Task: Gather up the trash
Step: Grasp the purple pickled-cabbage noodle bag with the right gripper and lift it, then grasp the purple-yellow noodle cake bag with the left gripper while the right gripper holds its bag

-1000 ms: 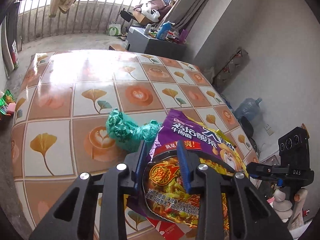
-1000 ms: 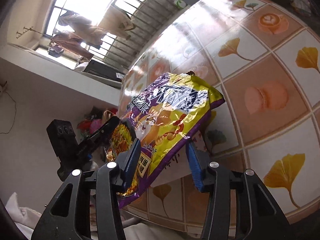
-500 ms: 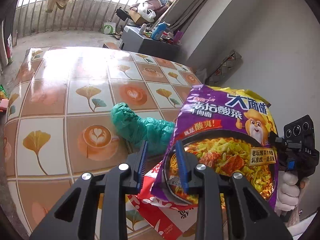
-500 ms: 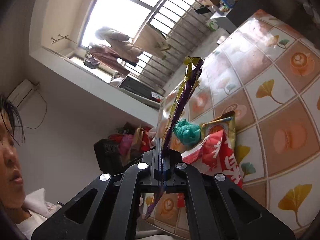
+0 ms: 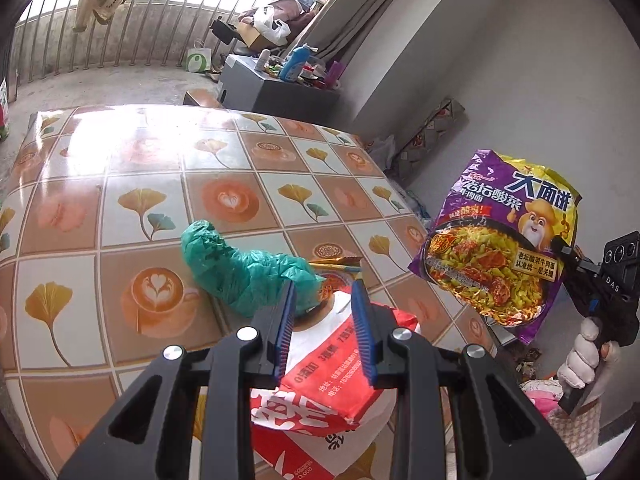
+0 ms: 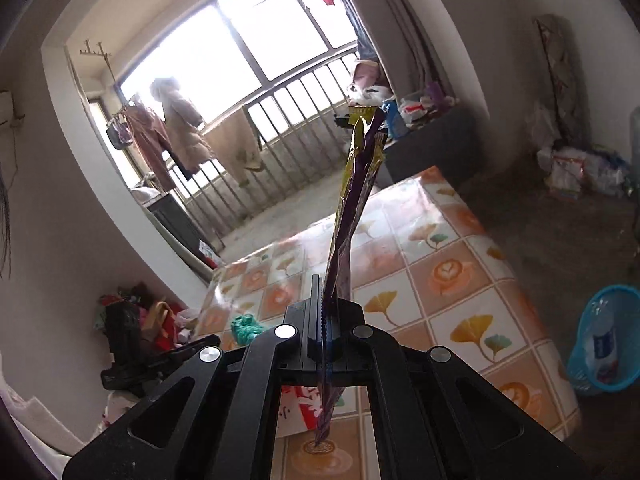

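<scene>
Pinching the purple noodle packet [image 6: 352, 216] aloft, right jaws clenched; left jaws parted over red wrapper [image 5: 320, 384].

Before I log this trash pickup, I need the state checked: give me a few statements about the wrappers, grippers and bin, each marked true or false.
1. The right gripper is shut on the purple noodle wrapper. True.
2. The purple noodle wrapper lies flat on the table. False: it is held up in the air.
3. The left gripper grips the green plastic bag. False: its jaws are apart above the red and white packet.
4. A blue basket stands on the floor beside the table. True.
</scene>
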A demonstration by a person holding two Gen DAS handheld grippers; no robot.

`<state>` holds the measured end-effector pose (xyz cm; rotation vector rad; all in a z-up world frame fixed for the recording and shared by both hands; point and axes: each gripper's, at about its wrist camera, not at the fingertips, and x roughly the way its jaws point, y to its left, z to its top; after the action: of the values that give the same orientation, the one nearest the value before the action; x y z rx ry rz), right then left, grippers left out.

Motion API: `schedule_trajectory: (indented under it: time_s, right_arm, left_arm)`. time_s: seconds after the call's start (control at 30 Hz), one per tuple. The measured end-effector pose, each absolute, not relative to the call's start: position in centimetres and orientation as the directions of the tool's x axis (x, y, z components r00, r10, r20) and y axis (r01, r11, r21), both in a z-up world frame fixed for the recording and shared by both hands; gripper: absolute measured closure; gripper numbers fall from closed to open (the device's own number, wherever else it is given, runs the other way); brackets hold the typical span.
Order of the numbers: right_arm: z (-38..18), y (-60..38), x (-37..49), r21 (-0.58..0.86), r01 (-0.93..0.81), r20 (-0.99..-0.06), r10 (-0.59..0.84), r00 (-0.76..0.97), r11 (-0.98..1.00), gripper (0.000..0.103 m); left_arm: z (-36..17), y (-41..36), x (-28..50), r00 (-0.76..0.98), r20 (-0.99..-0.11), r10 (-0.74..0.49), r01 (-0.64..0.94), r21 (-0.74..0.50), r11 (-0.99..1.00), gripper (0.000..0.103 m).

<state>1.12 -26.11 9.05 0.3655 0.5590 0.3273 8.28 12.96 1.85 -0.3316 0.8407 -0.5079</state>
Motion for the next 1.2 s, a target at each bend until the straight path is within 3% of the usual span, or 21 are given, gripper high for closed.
schedule_trajectory:
  time_s: [0.2, 0.33, 0.57, 0.8, 0.97, 1.1, 1.2]
  right_arm:
    - [8.8, -23.0, -0.1, 0.036, -0.151, -0.575, 0.144, 0.806, 0.988, 0.103]
    - [7.2, -22.1, -1.4, -0.051, -0.217, -0.642, 0.135, 0.755, 0.975, 0.103]
    - [5.3, -26.7, -3.0, 0.356, -0.236, -0.602, 0.415, 0.682, 0.904, 0.103]
    - [-2.1, -29.8, -1.0, 0.779, -0.105, -0.488, 0.703, 0.518, 0.618, 0.103]
    - [-7.1, -30.1, -0.3, 0.889, 0.033, -0.424, 0.794, 0.436, 0.457, 0.103]
    - [-8.9, -29.5, -0.3, 0.918, 0.066, -0.384, 0.83, 0.404, 0.392, 0.103]
    - [-9.0, -29.0, -0.5, 0.892, 0.06, -0.434, 0.81, 0.394, 0.448, 0.103]
  left_arm:
    - [3.4, 7.2, 8.7, 0.489, -0.566, -0.663, 0.432, -0.503, 0.748, 0.076]
    - [2.6, 1.3, 8.6, 0.416, -0.581, -0.7, 0.511, -0.487, 0.708, 0.076]
    - [1.5, -4.4, 8.0, 0.344, -0.599, -0.723, 0.588, -0.463, 0.663, 0.076]
    - [2.0, -3.8, 8.3, 0.349, -0.561, -0.751, 0.561, -0.516, 0.647, 0.076]
    - [2.5, -4.3, 8.3, 0.353, -0.542, -0.763, 0.571, -0.521, 0.634, 0.076]
    - [1.4, -6.5, 9.0, 0.344, -0.607, -0.717, 0.572, -0.47, 0.672, 0.076]
    - [-0.2, -8.2, 9.2, 0.338, -0.667, -0.664, 0.575, -0.412, 0.707, 0.076]
